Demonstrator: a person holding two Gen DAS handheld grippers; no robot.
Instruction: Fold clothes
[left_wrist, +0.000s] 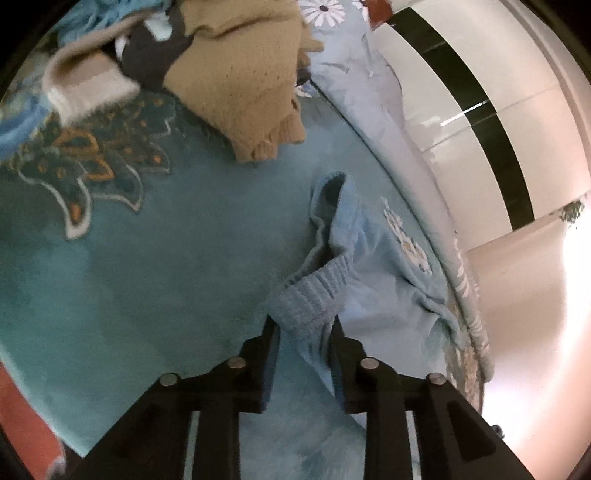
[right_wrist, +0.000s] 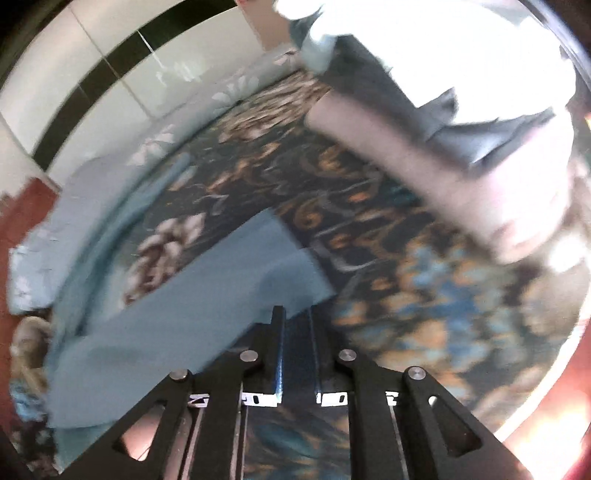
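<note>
Black two-finger left gripper (left_wrist: 304, 325) stands partly open over a pale blue knitted garment with a ribbed elastic waistband (left_wrist: 354, 280); the waistband lies between the jaws, and the pads do not visibly press it. That garment rests on a teal patterned carpet (left_wrist: 147, 258), beside its edge. Black right gripper (right_wrist: 297, 314) shows a narrow gap with nothing between the jaws, just beside the garment's flat blue end. Beyond the garment lies a tan knitted sweater (left_wrist: 251, 85) among heaped clothes.
</note>
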